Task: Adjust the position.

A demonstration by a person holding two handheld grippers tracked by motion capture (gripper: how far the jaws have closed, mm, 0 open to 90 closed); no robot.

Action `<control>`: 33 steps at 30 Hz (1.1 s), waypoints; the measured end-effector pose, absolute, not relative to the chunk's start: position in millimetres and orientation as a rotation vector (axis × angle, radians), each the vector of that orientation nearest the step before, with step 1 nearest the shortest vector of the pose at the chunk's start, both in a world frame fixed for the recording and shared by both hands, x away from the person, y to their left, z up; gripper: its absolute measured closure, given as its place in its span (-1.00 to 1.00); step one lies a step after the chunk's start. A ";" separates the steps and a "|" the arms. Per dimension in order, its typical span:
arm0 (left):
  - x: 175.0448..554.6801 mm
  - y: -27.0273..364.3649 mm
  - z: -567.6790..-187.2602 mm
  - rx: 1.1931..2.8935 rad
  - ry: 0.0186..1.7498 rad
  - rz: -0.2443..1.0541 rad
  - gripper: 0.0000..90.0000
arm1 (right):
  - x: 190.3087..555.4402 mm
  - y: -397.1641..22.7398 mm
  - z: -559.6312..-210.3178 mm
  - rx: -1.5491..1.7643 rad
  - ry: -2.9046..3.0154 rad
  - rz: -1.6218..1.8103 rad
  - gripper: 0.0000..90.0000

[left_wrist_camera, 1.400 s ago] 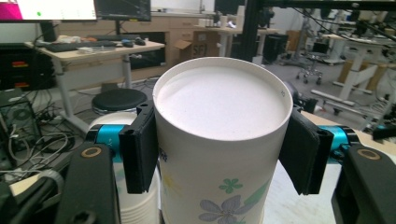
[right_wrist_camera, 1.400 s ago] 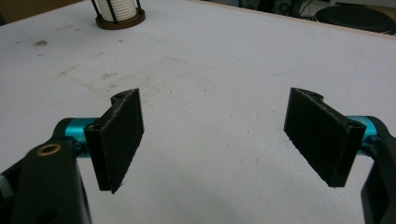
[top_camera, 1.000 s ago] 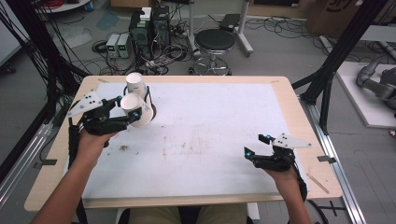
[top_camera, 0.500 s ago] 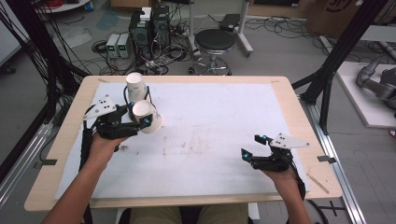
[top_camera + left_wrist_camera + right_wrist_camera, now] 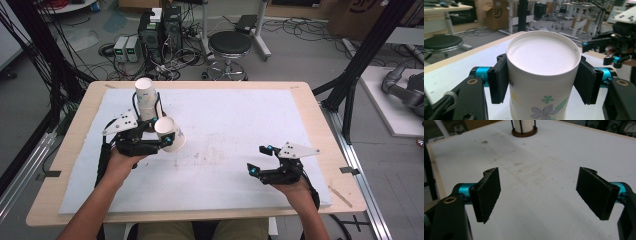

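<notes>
Carried rightward, paper cup (image 5: 170, 134) clamped by left gripper (image 5: 159, 136); right gripper (image 5: 256, 160) seemingly unmoved, wide.

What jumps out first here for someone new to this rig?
The paper cup with a flower print, clamped between the jaws of the left gripper at the table's left, just in front of the cup stack in its wire holder. Next, the right gripper at the near right, jaws spread wide over the stained white mat with nothing between them.
</notes>
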State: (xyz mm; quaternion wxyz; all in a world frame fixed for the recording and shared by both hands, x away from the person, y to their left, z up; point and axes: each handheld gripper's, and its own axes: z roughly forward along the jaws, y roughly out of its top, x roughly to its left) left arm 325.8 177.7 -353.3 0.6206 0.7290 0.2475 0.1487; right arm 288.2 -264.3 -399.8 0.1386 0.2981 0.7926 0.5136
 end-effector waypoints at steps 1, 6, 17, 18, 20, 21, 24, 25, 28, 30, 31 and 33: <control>325.5 175.5 -353.3 1.681 0.559 0.335 -0.21 | 288.2 -262.5 -398.7 0.847 2.299 1.494 -0.55; 324.1 164.6 -353.6 1.705 0.525 0.302 -0.21 | 288.2 -252.4 -393.6 0.793 2.319 1.515 -0.55; 321.7 144.6 -356.3 1.747 0.449 0.238 -0.22 | 295.3 -220.0 -383.7 0.650 2.397 1.572 -0.55; 321.5 143.2 -356.6 1.751 0.445 0.232 -0.21 | 296.4 -216.8 -383.6 0.638 2.404 1.574 -0.55; 320.9 140.2 -357.3 1.757 0.437 0.221 -0.22 | 298.7 -210.7 -383.9 0.616 2.415 1.580 -0.55; 320.8 139.2 -357.4 1.762 0.432 0.215 -0.21 | 299.0 -208.0 -384.0 0.613 2.429 1.581 -0.55; 319.7 134.1 -358.2 1.769 0.401 0.193 -0.22 | 301.4 -200.8 -384.7 0.592 2.444 1.586 -0.55; 319.0 132.5 -358.5 1.773 0.395 0.185 -0.21 | 302.2 -198.8 -384.9 0.580 2.451 1.588 -0.55; 318.1 127.8 -359.4 1.784 0.368 0.162 -0.21 | 303.4 -193.2 -386.0 0.557 2.473 1.595 -0.55; 317.3 123.9 -360.3 1.790 0.352 0.147 -0.21 | 304.0 -188.9 -386.9 0.534 2.491 1.606 -0.55; 317.4 123.0 -360.4 1.795 0.345 0.144 -0.21 | 304.3 -186.4 -387.3 0.519 2.501 1.614 -0.55; 317.1 120.1 -361.1 1.793 0.340 0.132 -0.21 | 305.0 -183.1 -387.8 0.496 2.512 1.618 -0.55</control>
